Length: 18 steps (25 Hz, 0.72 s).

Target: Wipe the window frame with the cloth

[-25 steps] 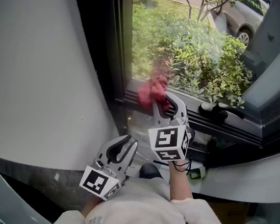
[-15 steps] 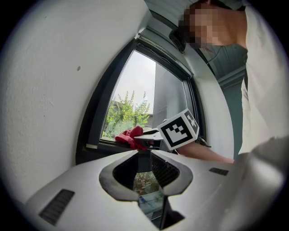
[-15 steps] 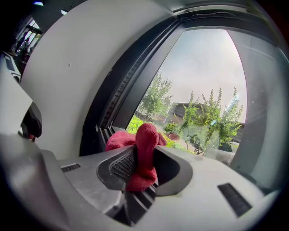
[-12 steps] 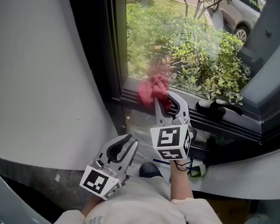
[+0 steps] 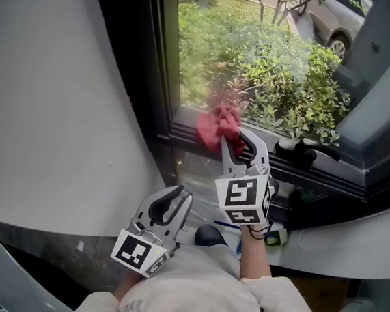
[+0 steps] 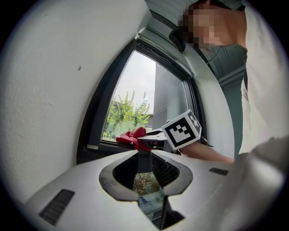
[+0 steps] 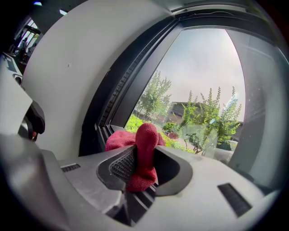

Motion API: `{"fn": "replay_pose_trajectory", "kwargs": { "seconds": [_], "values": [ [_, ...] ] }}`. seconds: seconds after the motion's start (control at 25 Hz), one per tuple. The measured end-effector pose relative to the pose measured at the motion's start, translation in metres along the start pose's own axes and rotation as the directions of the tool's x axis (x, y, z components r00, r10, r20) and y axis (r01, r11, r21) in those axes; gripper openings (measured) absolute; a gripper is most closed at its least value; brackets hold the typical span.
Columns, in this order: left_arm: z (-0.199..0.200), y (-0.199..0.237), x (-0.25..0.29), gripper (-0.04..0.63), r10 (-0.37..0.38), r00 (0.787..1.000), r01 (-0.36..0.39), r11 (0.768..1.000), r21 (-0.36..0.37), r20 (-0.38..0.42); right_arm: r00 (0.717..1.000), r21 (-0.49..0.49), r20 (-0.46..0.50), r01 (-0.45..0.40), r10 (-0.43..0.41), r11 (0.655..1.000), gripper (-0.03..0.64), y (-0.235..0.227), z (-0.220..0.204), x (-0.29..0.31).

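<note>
My right gripper (image 5: 234,145), clamped on the red cloth (image 5: 218,124), has nudged it rightward along the lower window frame (image 5: 175,134), seemingly mid-wipe; left gripper (image 5: 179,196) closed, empty.

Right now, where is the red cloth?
In the head view the red cloth is at centre, clamped in the right gripper and held at the bottom rail of the window frame, near its left corner.

You hold two grippers: one left gripper (image 5: 181,197) and one right gripper (image 5: 233,142). You can count one red cloth (image 5: 216,123), one window frame (image 5: 132,57), one black handle (image 5: 306,154) and one car (image 5: 334,25) outside.
</note>
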<state>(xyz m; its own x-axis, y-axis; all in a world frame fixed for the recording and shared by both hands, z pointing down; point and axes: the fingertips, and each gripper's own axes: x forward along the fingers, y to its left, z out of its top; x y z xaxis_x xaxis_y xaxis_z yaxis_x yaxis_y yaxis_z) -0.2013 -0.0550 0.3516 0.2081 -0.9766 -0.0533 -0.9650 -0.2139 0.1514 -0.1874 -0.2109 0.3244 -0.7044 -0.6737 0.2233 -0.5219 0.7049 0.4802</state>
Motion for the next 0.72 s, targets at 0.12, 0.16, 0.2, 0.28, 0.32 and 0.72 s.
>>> {"fn": "replay_pose_trajectory", "kwargs": {
  "seconds": [0.12,0.16,0.2,0.28,0.32,0.72],
  "values": [
    [0.000,-0.001,0.001,0.091,-0.003,1.000,0.003,1.000,0.002,0.001,1.000,0.008,-0.004,0.004,-0.004,1.000,0.112,-0.003,-0.003,-0.002],
    [0.000,-0.001,0.001,0.091,-0.004,1.000,0.004,1.000,0.003,0.001,1.000,0.007,-0.005,0.006,-0.006,1.000,0.112,-0.004,-0.003,-0.003],
    [0.000,-0.001,0.001,0.091,-0.005,1.000,0.005,1.000,0.004,0.001,1.000,0.007,-0.007,0.009,-0.009,1.000,0.112,-0.005,-0.004,-0.004],
    [0.001,-0.002,0.001,0.091,-0.007,1.000,0.007,1.000,0.004,0.000,1.000,0.009,-0.011,0.013,-0.013,1.000,0.112,-0.007,-0.005,-0.005],
    [0.001,-0.003,0.001,0.091,-0.008,1.000,0.008,1.000,0.005,0.000,1.000,0.009,-0.011,0.013,-0.013,1.000,0.112,-0.008,-0.006,-0.006],
    [0.000,-0.004,0.000,0.091,-0.010,1.000,0.010,1.000,0.003,0.001,1.000,0.020,-0.018,0.019,-0.018,1.000,0.112,-0.012,-0.009,-0.009]
  ]
}}
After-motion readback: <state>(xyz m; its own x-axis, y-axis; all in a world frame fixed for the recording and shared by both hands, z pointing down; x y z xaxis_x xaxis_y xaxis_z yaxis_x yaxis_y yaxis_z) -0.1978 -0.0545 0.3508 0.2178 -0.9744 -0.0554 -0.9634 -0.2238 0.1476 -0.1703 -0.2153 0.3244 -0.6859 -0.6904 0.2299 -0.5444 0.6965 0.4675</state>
